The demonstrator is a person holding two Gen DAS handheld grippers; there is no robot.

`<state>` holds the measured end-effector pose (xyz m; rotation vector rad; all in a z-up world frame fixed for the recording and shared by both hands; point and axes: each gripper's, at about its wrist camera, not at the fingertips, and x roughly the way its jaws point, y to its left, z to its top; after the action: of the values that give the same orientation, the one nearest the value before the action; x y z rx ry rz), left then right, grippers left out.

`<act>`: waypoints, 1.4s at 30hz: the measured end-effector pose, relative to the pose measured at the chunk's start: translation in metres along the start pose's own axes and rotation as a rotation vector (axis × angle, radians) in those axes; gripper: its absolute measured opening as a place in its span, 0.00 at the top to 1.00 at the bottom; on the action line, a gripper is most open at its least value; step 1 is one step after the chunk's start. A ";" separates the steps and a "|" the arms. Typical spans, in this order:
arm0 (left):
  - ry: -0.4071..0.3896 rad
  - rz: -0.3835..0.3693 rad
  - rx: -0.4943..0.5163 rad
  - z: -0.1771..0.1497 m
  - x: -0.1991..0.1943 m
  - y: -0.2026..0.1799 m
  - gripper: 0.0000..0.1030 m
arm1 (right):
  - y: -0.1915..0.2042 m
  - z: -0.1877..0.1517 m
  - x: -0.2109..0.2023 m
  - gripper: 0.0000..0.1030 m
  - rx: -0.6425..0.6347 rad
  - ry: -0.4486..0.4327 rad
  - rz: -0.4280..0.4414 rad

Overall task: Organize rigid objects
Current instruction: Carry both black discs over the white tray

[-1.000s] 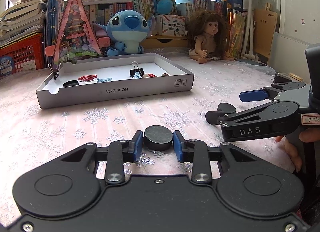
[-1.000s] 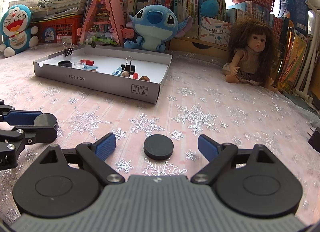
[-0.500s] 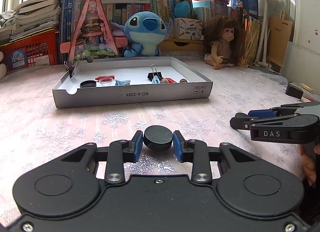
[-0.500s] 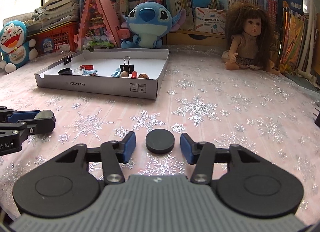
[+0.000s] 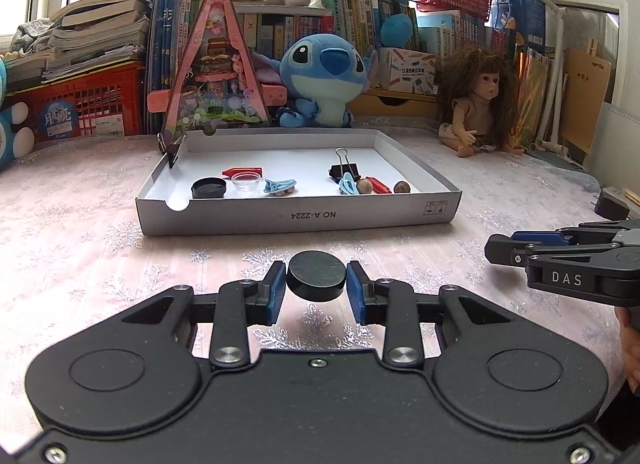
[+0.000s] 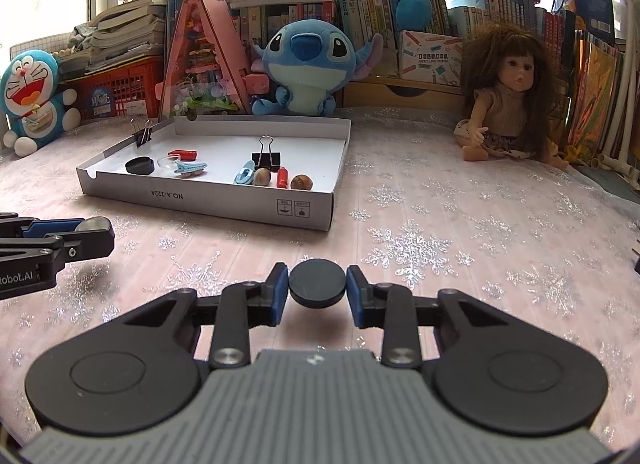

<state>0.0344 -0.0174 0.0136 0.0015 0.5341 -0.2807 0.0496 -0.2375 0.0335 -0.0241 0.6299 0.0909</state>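
My left gripper (image 5: 316, 288) is shut on a black disc (image 5: 316, 275) and holds it above the pink tablecloth, in front of the white box (image 5: 296, 218). My right gripper (image 6: 317, 290) is shut on a second black disc (image 6: 317, 282), also lifted off the cloth. The white box (image 6: 240, 204) holds binder clips, a black cap (image 5: 208, 188), blue clips, red pieces and nuts. The right gripper shows at the right edge of the left wrist view (image 5: 560, 260). The left gripper shows at the left edge of the right wrist view (image 6: 52, 240).
A Stitch plush (image 5: 326, 76), a pink triangular toy house (image 5: 216, 76), a doll (image 5: 478, 104) and a red crate (image 5: 80, 104) stand behind the box before shelves of books. A Doraemon plush (image 6: 34, 96) sits far left. A small black item (image 5: 610, 202) lies at right.
My right gripper closed onto its disc and lifted it. My left gripper rose with its disc and turned toward the box.
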 end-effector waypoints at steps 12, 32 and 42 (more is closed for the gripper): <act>-0.024 0.038 -0.034 0.025 0.008 0.015 0.70 | 0.015 0.024 0.010 0.64 -0.013 -0.027 0.016; -0.029 0.063 -0.079 0.038 0.015 0.032 0.70 | 0.025 0.039 0.021 0.64 0.000 -0.038 0.040; -0.026 0.076 -0.105 0.048 0.025 0.040 0.70 | 0.023 0.045 0.031 0.64 0.041 -0.024 0.066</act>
<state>0.0895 0.0111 0.0396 -0.0831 0.5211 -0.1781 0.0993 -0.2103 0.0518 0.0376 0.6089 0.1422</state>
